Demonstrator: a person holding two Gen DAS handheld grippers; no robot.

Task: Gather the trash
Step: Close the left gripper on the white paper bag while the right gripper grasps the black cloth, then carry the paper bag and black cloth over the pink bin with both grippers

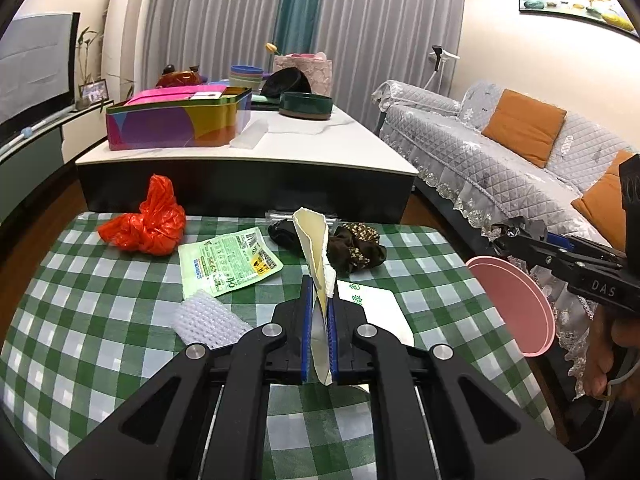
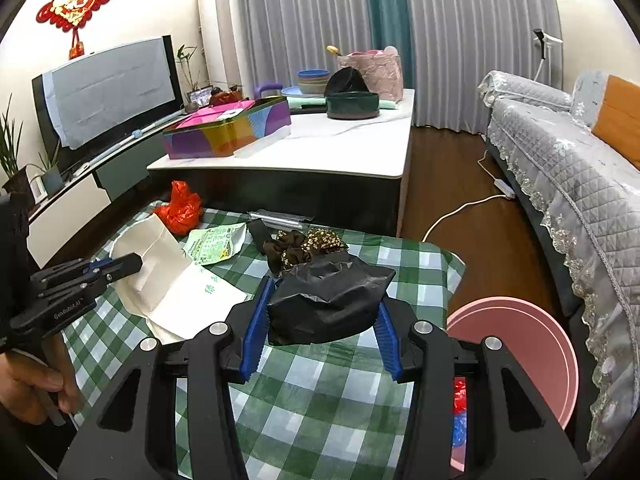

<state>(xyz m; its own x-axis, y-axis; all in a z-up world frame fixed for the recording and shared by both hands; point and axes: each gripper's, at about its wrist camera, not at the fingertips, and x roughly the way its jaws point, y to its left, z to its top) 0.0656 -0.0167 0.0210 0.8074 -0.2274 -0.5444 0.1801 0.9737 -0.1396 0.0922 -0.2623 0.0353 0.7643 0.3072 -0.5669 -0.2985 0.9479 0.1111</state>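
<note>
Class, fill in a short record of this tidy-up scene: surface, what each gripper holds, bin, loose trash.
surface: green checked cloth
left gripper: shut on white paper bag
right gripper: shut on black bag
bin: pink, beside the cloth
loose trash: red bag, green packet, bubble wrap

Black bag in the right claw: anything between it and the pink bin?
Nothing visible. The right claw grips the black bag above the checked cloth; the pink bin stands open just off the table's right edge.
</note>
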